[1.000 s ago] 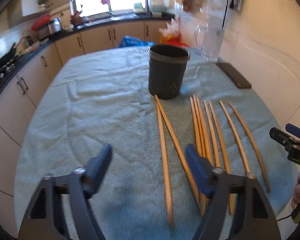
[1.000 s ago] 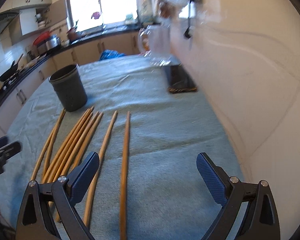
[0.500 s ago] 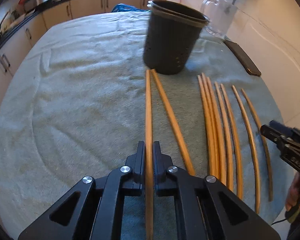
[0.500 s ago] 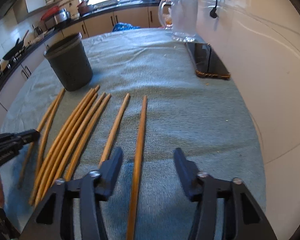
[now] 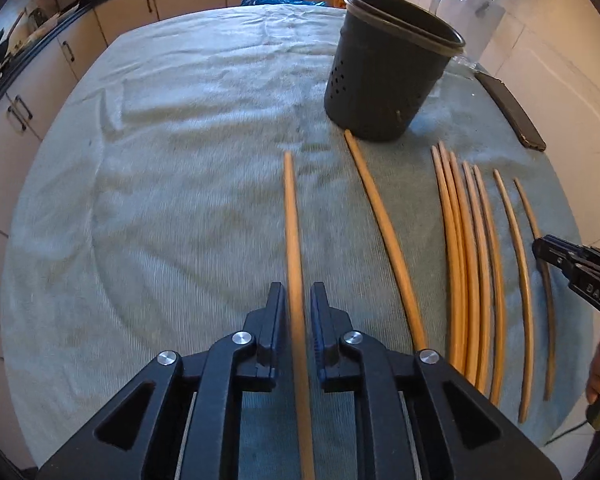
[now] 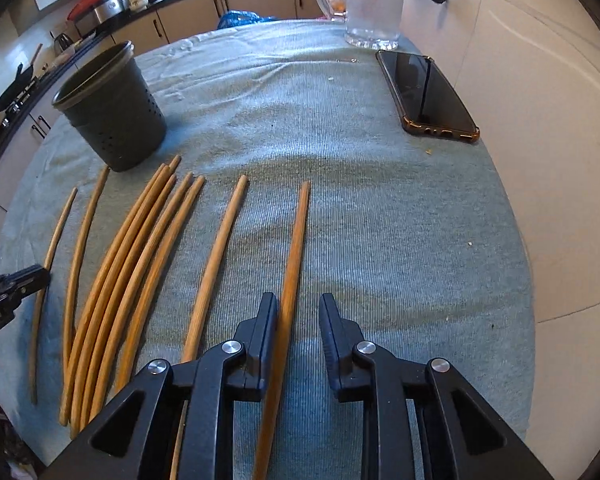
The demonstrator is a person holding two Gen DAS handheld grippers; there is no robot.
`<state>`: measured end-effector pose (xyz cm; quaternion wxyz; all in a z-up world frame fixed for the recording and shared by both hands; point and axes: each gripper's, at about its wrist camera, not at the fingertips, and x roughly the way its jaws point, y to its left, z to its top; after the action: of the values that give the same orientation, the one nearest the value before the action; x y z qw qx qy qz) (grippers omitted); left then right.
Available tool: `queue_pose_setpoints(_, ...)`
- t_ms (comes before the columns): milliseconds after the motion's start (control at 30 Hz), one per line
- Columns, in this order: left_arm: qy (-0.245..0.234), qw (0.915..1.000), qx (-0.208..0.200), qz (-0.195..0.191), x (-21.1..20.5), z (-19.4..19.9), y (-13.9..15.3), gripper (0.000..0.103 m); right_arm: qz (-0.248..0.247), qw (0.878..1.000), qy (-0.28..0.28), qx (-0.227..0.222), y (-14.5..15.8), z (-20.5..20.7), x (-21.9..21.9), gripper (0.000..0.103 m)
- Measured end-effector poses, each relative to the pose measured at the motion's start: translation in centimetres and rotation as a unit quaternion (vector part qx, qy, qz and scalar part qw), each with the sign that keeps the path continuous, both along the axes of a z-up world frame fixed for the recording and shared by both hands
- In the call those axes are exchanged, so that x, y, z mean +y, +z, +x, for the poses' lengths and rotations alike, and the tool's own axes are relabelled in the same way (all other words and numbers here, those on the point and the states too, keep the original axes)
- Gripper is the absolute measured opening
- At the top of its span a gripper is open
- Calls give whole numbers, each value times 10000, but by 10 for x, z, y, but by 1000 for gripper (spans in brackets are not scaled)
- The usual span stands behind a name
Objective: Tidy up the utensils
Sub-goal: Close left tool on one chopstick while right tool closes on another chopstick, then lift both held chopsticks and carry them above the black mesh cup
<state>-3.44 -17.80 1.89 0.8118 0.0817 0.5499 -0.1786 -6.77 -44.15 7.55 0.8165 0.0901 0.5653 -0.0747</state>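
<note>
Left gripper [image 5: 296,308] jaws just reopened slightly around the 12 o'clock-pointing leftmost chopstick [image 5: 292,216] on the worktop, right gripper [image 6: 298,316] closing off-centre on the rightmost chopstick [image 6: 294,248]: either could slip when lifted.

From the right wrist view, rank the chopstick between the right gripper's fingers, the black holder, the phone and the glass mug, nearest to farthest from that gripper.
1. Chopstick: between the fingers of the right gripper, against the left one.
2. Black holder: far left. Phone: far right. Too close to call.
3. Glass mug: back edge of the table, beyond the phone.
</note>
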Motion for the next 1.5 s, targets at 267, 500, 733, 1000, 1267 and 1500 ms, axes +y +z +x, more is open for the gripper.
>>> queue_pose_setpoints(267, -98, 9998, -148, 39, -16, 29, 0, 12, -268, 9988, 157, 379, -4, 37, -2, 23)
queue_pose_setpoints(500, -34, 9990, -425, -133, 0, 12, 14, 6, 176, 9998, 41, -21, 1, 34, -8, 7)
queue_pose_setpoints(733, -230, 9862, -1564, -497, 26, -48, 89, 6, 264, 9943, 62, -1027, 56, -2, -2, 7)
queue_pose_setpoints(1000, -375, 9661, -2415, -831, 43, -108, 141, 6, 114, 9781, 269, -2063, 121, -59, 32, 7)
queue_pose_setpoints(1267, -395, 9535, -2752, -1163, 46, -129, 170, 6, -78, 9633, 456, -2644, 163, -76, 55, 7)
queue_pose_setpoints(1500, -430, 9432, -2938, -1490, 35, -98, 211, 6, -125, 9498, 593, -3070, 205, -53, 65, 7)
